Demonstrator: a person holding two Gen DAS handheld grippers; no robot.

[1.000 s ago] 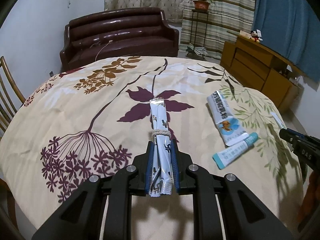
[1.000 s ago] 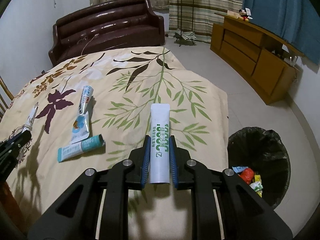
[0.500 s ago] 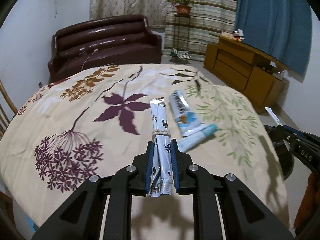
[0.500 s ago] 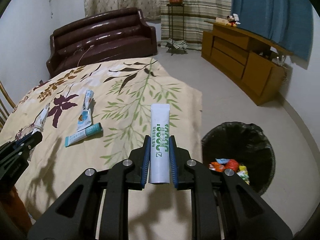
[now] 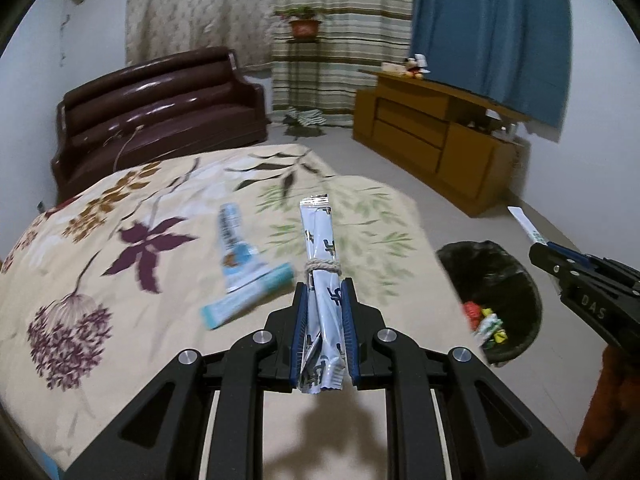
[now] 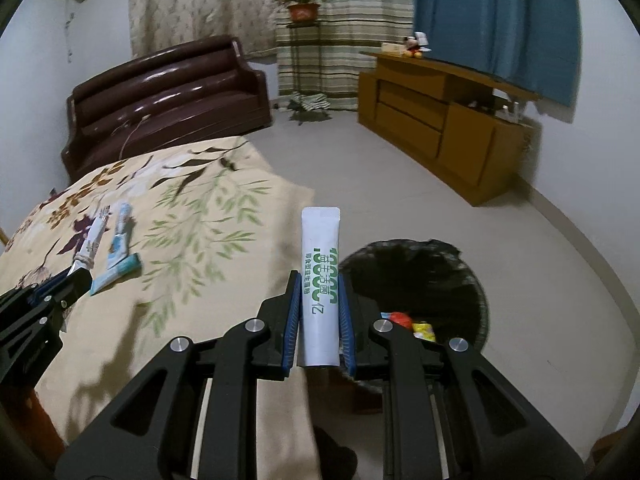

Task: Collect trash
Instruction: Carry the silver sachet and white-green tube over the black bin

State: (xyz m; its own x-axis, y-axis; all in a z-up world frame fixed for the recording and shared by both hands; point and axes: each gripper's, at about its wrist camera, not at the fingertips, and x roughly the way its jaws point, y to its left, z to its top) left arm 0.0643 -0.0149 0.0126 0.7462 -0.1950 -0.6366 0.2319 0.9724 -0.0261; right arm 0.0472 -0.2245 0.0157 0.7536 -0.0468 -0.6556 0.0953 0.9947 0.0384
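1. White, green-lettered sachet (image 6: 320, 284) — pinched upright between the jaws of the right gripper (image 6: 319, 322), held above the rim of the black bin (image 6: 460, 280) on the floor.
2. Blue-white wrapper bundle (image 5: 322, 280), tied with a band, is clamped in the left gripper (image 5: 323, 330) over the desk edge.
3. Two tubes — a pale one (image 5: 234, 246) and a teal one (image 5: 248, 300) — lie touching on the floral cloth (image 5: 80, 260).
4. Colourful scraps (image 5: 486, 320) sit inside the bin.
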